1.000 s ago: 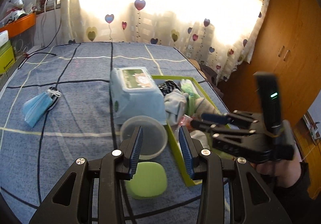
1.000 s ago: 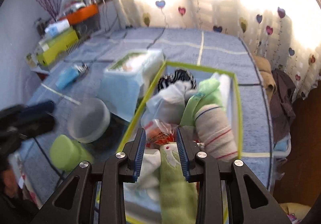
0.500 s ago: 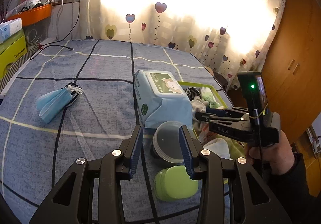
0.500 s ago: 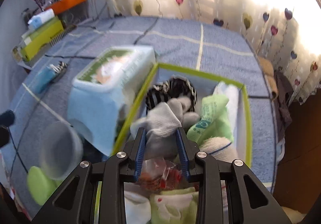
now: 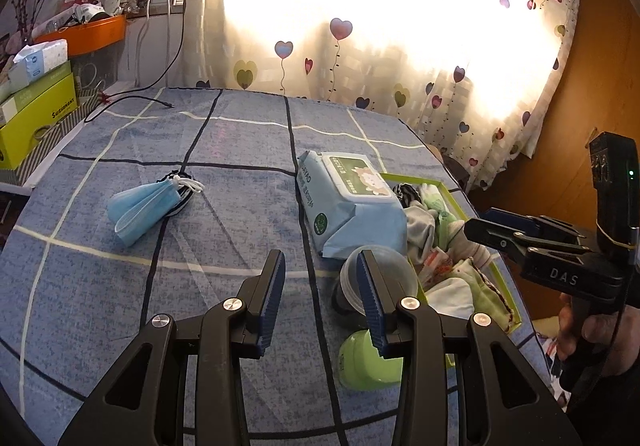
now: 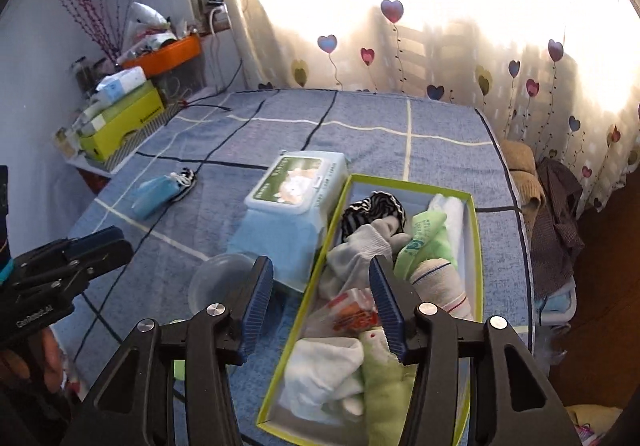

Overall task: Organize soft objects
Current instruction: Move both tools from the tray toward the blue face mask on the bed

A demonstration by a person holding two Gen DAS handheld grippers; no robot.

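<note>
A green-rimmed box (image 6: 474, 230) on the blue checked bed holds several socks and cloths (image 6: 360, 246); it also shows in the left wrist view (image 5: 452, 194). A blue face mask (image 5: 144, 206) lies with a striped sock on the bed's left, also in the right wrist view (image 6: 158, 192). A blue wet-wipes pack (image 5: 348, 206) (image 6: 292, 206) lies beside the box. My left gripper (image 5: 320, 298) is open and empty above the bed. My right gripper (image 6: 320, 310) is open and empty above the box's near edge; it also shows in the left wrist view (image 5: 492, 230).
A clear plastic cup (image 5: 380, 274) and a green lid (image 5: 368, 358) sit near the box's near corner. A shelf with yellow-green boxes (image 5: 36, 114) and an orange tray (image 5: 88, 34) stands on the left. Heart-print curtains (image 5: 400, 46) hang behind; clothes (image 6: 556, 198) lie right of the bed.
Both grippers have pulled back and risen. The right gripper lifted away from the box contents and its jaws opened wider. The left view has swung left toward the mask.
</note>
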